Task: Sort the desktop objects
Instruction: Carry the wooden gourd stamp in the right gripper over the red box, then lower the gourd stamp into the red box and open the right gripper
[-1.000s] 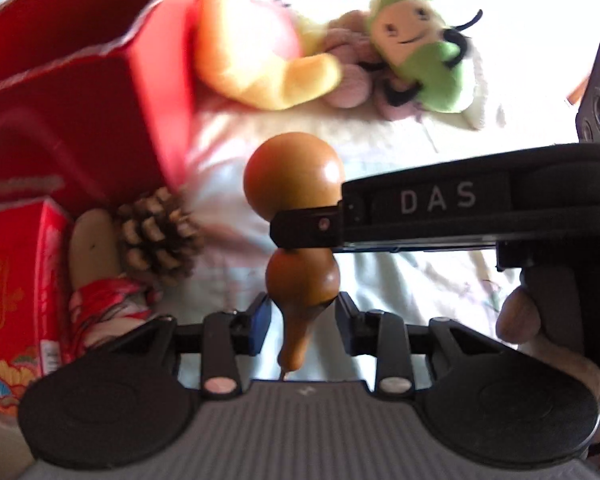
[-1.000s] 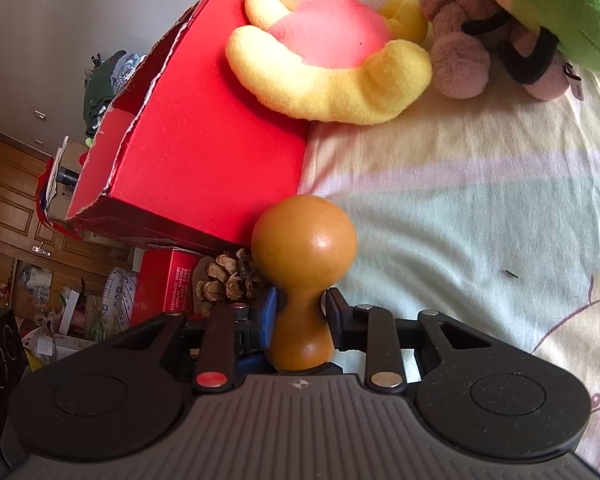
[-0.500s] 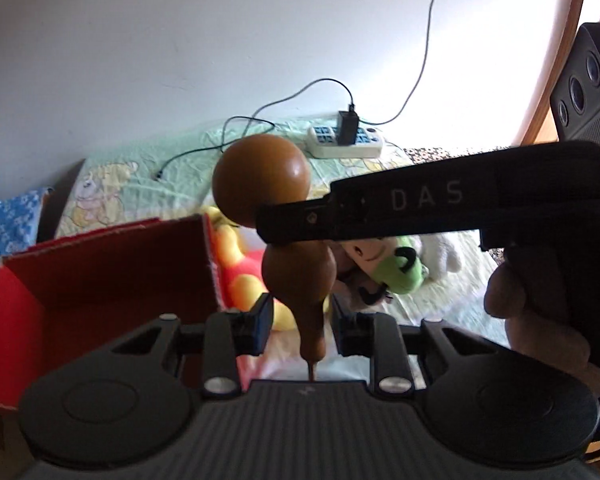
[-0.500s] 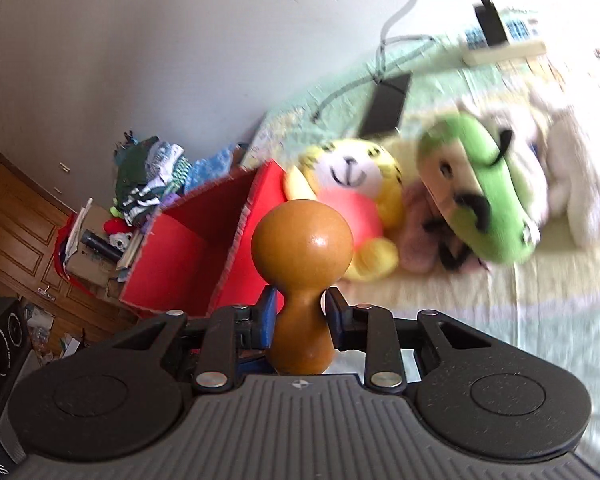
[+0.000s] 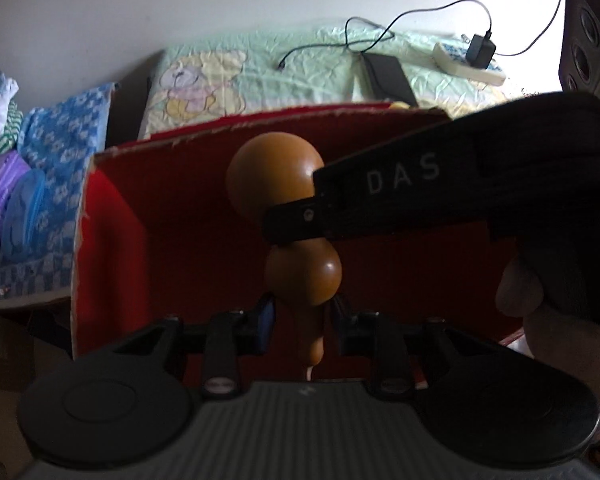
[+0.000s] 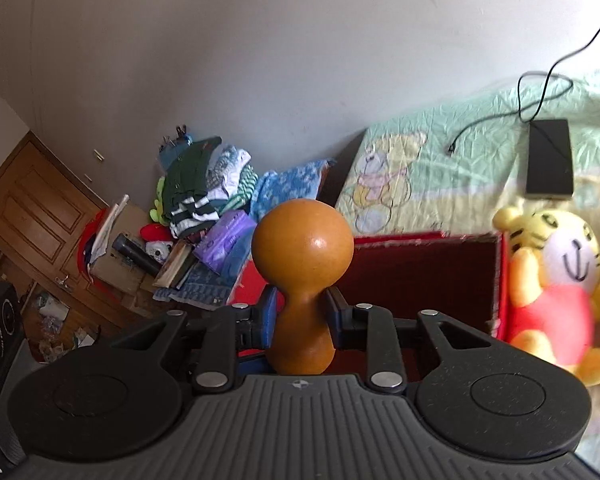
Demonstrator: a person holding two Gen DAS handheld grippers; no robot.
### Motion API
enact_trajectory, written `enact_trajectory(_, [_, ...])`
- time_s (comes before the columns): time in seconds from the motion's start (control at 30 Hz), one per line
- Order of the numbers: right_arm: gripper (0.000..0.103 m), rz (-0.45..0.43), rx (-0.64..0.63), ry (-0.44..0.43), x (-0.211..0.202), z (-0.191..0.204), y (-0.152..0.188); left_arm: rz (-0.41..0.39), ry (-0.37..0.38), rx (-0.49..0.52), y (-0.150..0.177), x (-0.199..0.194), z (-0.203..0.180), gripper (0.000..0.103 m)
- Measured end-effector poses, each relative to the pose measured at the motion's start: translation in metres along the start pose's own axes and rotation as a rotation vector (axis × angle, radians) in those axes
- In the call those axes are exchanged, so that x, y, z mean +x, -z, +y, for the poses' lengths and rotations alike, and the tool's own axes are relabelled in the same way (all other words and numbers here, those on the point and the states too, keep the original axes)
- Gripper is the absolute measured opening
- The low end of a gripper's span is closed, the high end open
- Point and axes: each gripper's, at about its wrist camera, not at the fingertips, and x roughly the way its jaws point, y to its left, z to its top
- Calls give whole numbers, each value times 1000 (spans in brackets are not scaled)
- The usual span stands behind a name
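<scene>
A smooth orange-brown gourd (image 5: 274, 184) hangs over the open red box (image 5: 172, 208). My left gripper (image 5: 302, 316) is shut on the gourd's thin stem end. My right gripper (image 6: 302, 314) is shut on the gourd's (image 6: 302, 240) narrow waist; it crosses the left wrist view as a black bar marked DAS (image 5: 400, 196) from the right. In the right wrist view the red box (image 6: 420, 268) lies behind and below the gourd.
A yellow tiger plush (image 6: 556, 280) lies right of the box. A black flat device (image 6: 548, 164) with a cable, and a power strip (image 5: 468, 62), lie on the pale green sheet (image 5: 300, 64). Clothes and clutter (image 6: 196, 200) are piled left. A black speaker (image 5: 592, 40) stands far right.
Both grippers have carried the gourd up off the bed and left, from beside the plush toys to over the red box's opening. Both stay shut on it.
</scene>
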Motion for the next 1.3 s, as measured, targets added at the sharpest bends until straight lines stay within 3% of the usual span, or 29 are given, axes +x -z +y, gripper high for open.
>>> enact_trajectory(0.13, [29,153,130,43,65,-11,9,53,-42,3,0,28,25,38])
enact_trajectory(0.27, [29,243,258,64,106,-24,14,95,-50,-23,0,42,45,39])
enact_trajectory(0.37, [29,294,302,80,128,-27,15,91,-52,-32,2,42,55,50])
enact_trajectory(0.47, [28,329,290,110,142,-26,17,61,-18,-31,6,32,61,52])
enact_trajectory(0.63, [27,363,276,146,151,-30,12,7,4,-27,14,18,62,51])
enact_trajectory(0.87, [23,421,296,96,165,-35,23,47,16,-43,13,36,70,28])
enact_trajectory(1.0, [26,431,211,65,171,-29,28,39,-9,-39,11,44,69,39])
enact_trajectory(1.2, [30,441,161,-2,154,-39,30,34,-6,-56,6,52,72,39])
enact_trajectory(1.3, [30,424,126,43,130,-44,27,27,-6,-57,4,54,74,40])
